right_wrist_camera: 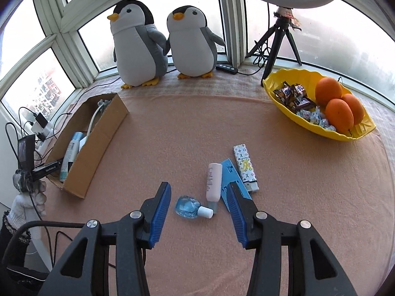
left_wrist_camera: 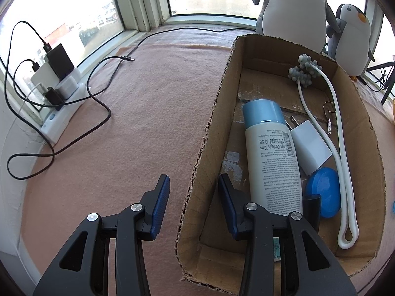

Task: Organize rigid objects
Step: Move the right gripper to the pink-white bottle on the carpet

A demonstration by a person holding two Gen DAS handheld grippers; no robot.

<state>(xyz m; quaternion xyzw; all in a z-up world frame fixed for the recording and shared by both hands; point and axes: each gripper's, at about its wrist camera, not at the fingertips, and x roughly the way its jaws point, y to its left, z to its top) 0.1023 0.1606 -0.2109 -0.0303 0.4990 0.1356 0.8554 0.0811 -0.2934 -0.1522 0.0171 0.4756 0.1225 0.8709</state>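
Observation:
A cardboard box (left_wrist_camera: 365,133) (right_wrist_camera: 98,138) holds a white bottle with a blue cap (left_wrist_camera: 271,157), a white charger plug (left_wrist_camera: 311,148), a blue round lid (left_wrist_camera: 323,192), a white looped cord (left_wrist_camera: 345,172) and keys (left_wrist_camera: 329,118). My left gripper (left_wrist_camera: 195,185) is open and empty, straddling the box's left wall. On the pink cloth lie a small blue bottle (right_wrist_camera: 188,206), a pink tube (right_wrist_camera: 213,183), a blue ruler (right_wrist_camera: 233,180) and a patterned lighter (right_wrist_camera: 245,166). My right gripper (right_wrist_camera: 198,194) is open and empty, just above the small blue bottle.
Two plush penguins (right_wrist_camera: 138,46) stand at the window. A yellow bowl (right_wrist_camera: 355,135) holds oranges and candy at right. A tripod (right_wrist_camera: 279,42) stands behind it. A power strip (left_wrist_camera: 59,113) with black cables (left_wrist_camera: 98,103) lies at left.

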